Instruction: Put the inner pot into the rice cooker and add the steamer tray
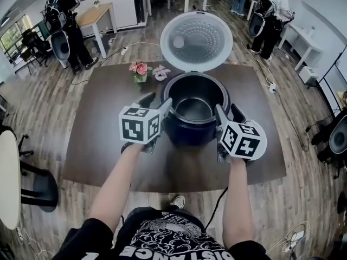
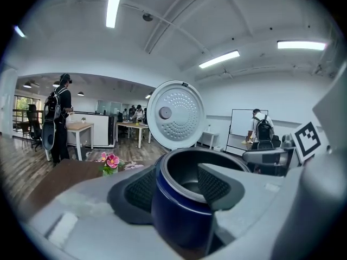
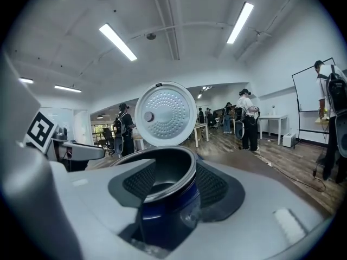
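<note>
A dark blue rice cooker point(image 1: 187, 131) stands mid-table with its round white lid point(image 1: 196, 41) swung up behind it. The grey inner pot point(image 1: 194, 108) sits inside the cooker. My left gripper point(image 1: 157, 105) is at the cooker's left rim. In the left gripper view the left gripper point(image 2: 176, 186) straddles the cooker wall point(image 2: 179, 205), one pad outside and one inside the pot, with a little slack. My right gripper point(image 1: 227, 114) is at the right rim. In the right gripper view the right gripper point(image 3: 171, 186) straddles the pot rim point(image 3: 173, 180) loosely, the same way.
A small vase of pink flowers point(image 1: 140, 70) and a pale flower-like item point(image 1: 160, 73) stand on the brown table point(image 1: 97, 145) behind and left of the cooker. A round white table point(image 1: 8, 177) is at far left. People stand at the room's far left and far right.
</note>
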